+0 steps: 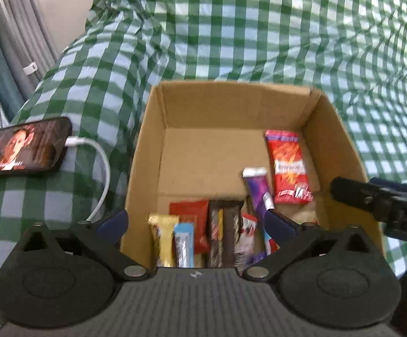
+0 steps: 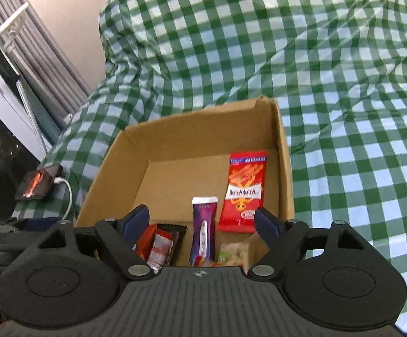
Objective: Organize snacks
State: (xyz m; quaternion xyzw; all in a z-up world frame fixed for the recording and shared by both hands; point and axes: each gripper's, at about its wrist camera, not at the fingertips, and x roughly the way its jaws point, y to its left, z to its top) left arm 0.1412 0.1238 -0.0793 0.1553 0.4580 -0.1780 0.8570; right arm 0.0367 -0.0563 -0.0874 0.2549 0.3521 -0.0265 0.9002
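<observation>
An open cardboard box (image 1: 150,129) (image 2: 113,163) sits on a green checked cover and holds several snack packs. A red packet (image 1: 289,165) (image 2: 244,188) lies by the box's right wall, with a purple bar (image 1: 258,188) (image 2: 203,227) beside it. A gold bar (image 1: 162,241), a blue bar (image 1: 183,244), a red pack (image 1: 190,213) and dark bars (image 1: 223,233) stand along the near wall. My left gripper (image 1: 196,221) is open and empty above the near edge. My right gripper (image 2: 202,221) is open and empty over the box's near right part; it also shows in the left wrist view (image 1: 377,199).
A phone (image 1: 23,147) (image 2: 37,182) with a lit screen lies left of the box, plugged into a white cable (image 1: 102,168). The green checked cover (image 1: 231,28) rises in folds behind and to the right. Grey curtains (image 2: 43,53) hang at the far left.
</observation>
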